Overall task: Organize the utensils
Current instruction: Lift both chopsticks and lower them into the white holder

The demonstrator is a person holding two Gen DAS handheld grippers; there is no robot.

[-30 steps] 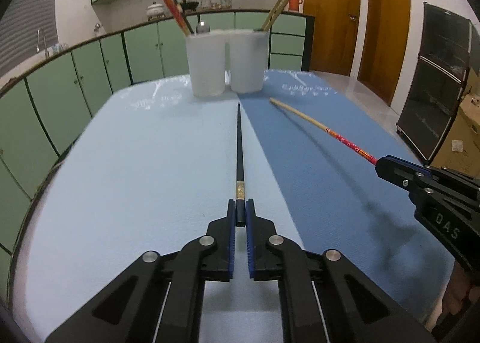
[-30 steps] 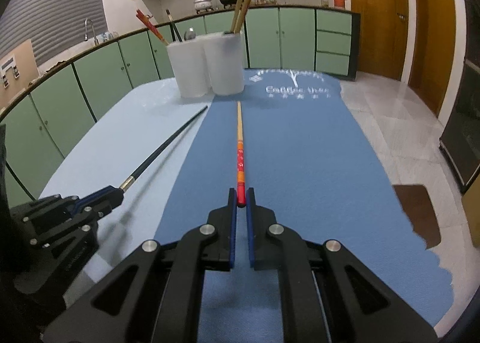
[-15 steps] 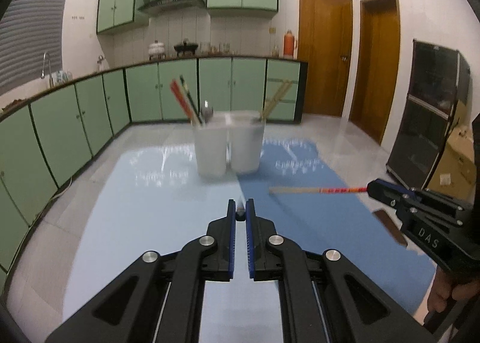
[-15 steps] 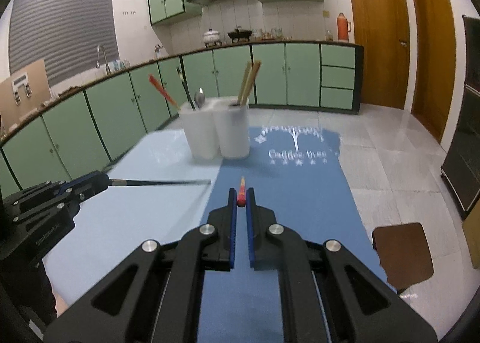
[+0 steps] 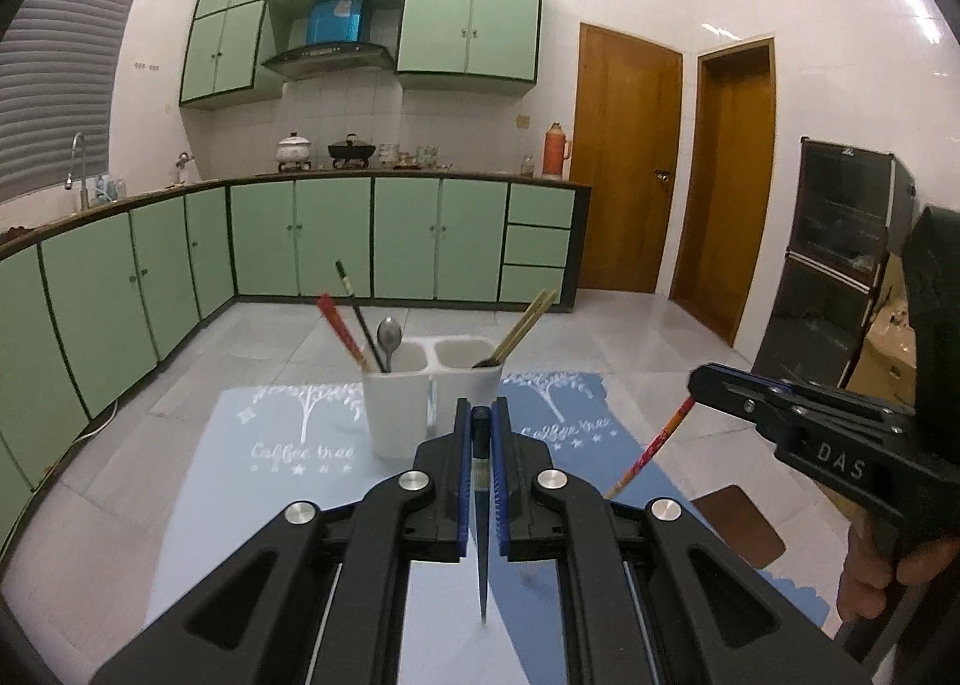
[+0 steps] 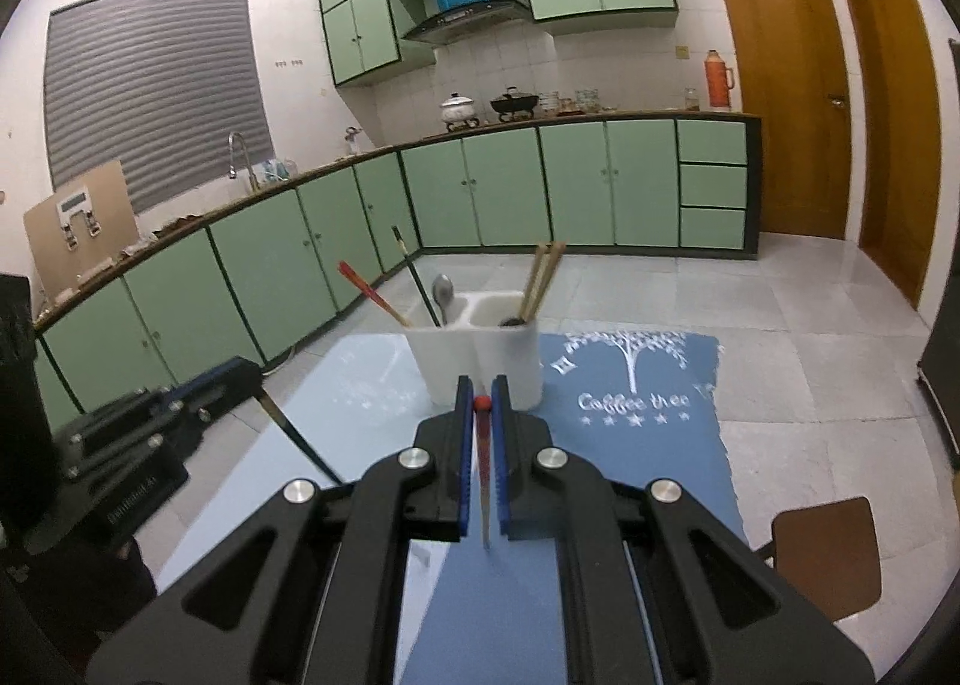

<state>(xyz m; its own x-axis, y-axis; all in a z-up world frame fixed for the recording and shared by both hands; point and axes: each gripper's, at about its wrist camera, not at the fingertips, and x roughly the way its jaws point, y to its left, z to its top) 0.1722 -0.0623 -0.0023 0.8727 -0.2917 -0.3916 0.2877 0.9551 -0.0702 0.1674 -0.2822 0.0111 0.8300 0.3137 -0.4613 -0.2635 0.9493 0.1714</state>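
My left gripper [image 5: 481, 415] is shut on a black chopstick [image 5: 481, 535] that hangs tip down toward the table. My right gripper [image 6: 482, 392] is shut on a red-ended wooden chopstick [image 6: 483, 481], also hanging tip down. Both are raised above the table, short of a white two-compartment holder [image 5: 432, 385]. Its left compartment holds a red chopstick, a black chopstick and a spoon [image 5: 389, 338]; its right holds wooden chopsticks [image 5: 525, 322]. The right gripper [image 5: 699, 385] shows at the right of the left wrist view, the left gripper [image 6: 249, 376] at the left of the right wrist view.
The table carries a light blue mat [image 5: 288, 445] on the left and a darker blue mat [image 6: 648, 421] on the right. A brown stool [image 6: 822, 553] stands right of the table. Green kitchen cabinets line the far wall.
Both grippers have lifted and tilted up, raising the chopsticks off the table. The chopsticks swung from lying flat and pointing forward to hanging tip down.
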